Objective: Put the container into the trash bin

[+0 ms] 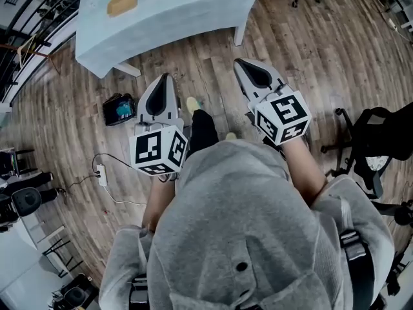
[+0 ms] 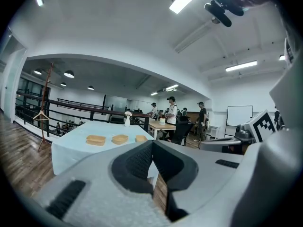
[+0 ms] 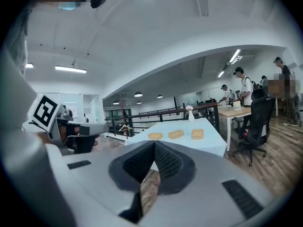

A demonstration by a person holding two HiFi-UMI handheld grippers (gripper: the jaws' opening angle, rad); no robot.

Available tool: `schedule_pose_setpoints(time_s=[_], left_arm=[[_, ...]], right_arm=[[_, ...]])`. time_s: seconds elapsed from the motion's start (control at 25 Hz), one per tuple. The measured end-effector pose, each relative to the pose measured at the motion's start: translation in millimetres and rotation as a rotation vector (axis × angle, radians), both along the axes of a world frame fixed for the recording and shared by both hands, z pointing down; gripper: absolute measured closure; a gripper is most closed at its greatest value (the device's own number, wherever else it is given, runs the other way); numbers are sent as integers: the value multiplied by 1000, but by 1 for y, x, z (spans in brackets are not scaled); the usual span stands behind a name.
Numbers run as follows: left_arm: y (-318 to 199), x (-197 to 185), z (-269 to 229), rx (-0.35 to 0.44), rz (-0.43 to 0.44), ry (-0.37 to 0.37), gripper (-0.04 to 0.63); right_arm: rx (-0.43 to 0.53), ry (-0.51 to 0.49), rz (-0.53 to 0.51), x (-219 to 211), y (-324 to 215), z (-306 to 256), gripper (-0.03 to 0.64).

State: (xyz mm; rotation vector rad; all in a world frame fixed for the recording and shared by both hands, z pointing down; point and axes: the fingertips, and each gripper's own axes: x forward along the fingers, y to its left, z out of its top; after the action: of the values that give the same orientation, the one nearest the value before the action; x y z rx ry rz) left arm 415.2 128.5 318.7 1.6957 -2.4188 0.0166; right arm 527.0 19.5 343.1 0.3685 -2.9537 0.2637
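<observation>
Three tan containers lie in a row on a table with a light blue cloth. The right gripper view shows the same containers on that table. From the head view, two of them sit at the top, ahead of both grippers. My left gripper is shut and holds nothing, its jaws meeting at the tip. My right gripper is also shut and empty. Both point nearly level at the table from some way off. No trash bin is in view.
A black bag and a power strip with cable lie on the wood floor at left. An office chair stands at right. People stand by a wooden desk beyond the table. A white vase stands on the table.
</observation>
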Motion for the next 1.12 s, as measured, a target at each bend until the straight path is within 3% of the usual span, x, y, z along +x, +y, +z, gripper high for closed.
schedule_pose_setpoints(time_s=[0.36, 1.12], left_arm=[[-37, -53, 7, -32, 3, -4, 577], [-81, -226, 2, -59, -40, -8, 577]], right_arm=[[-24, 16, -13, -59, -35, 5, 592], [-15, 73, -40, -224, -86, 0, 592]])
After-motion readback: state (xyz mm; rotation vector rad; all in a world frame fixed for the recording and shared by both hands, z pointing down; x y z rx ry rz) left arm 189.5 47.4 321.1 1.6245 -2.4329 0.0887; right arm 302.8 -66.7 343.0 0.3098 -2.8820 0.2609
